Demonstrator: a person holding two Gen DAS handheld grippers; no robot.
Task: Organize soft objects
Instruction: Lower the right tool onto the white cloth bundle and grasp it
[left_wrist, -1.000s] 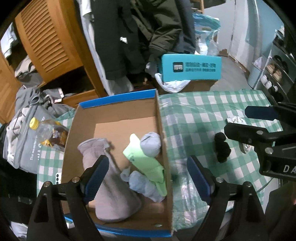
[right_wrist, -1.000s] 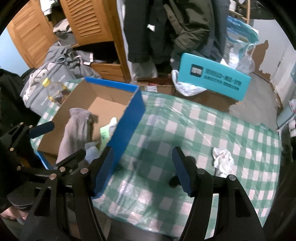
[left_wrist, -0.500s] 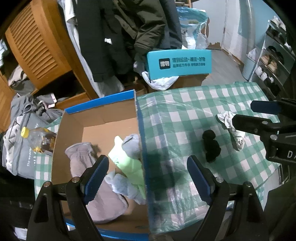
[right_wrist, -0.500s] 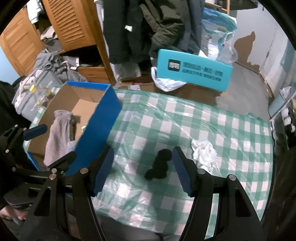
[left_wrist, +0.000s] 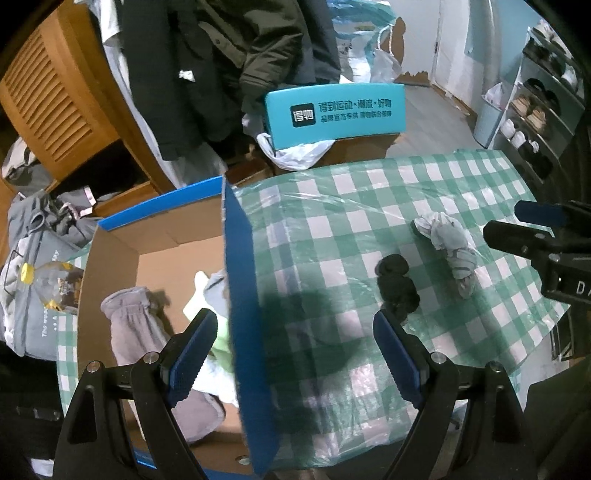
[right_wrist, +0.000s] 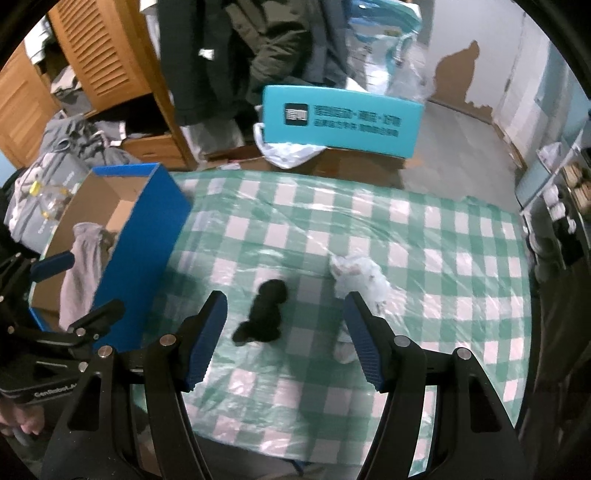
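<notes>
A black rolled sock (right_wrist: 265, 312) (left_wrist: 397, 283) lies on the green checked tablecloth (right_wrist: 424, 229), with a white-grey crumpled sock (right_wrist: 360, 275) (left_wrist: 448, 245) just to its right. My right gripper (right_wrist: 284, 338) hangs open above them, the black sock showing between its fingers, untouched. At the left stands a blue cardboard box (left_wrist: 240, 295) (right_wrist: 144, 236) holding a grey garment (left_wrist: 135, 328), a light green piece (left_wrist: 221, 341) and a pale blue one. My left gripper (left_wrist: 291, 354) is open over the box's right wall, holding nothing.
Behind the table are a teal shoebox (left_wrist: 334, 110) on cartons, hanging dark coats (left_wrist: 229, 55) and a wooden louvred cabinet (left_wrist: 55, 103). Grey clothes and a plastic bottle (left_wrist: 48, 280) lie left of the box. A shoe rack (left_wrist: 535, 122) stands at the right.
Both grippers have slid to the right across the table. The box has shifted left in both views, and the black and white socks have come under the right gripper.
</notes>
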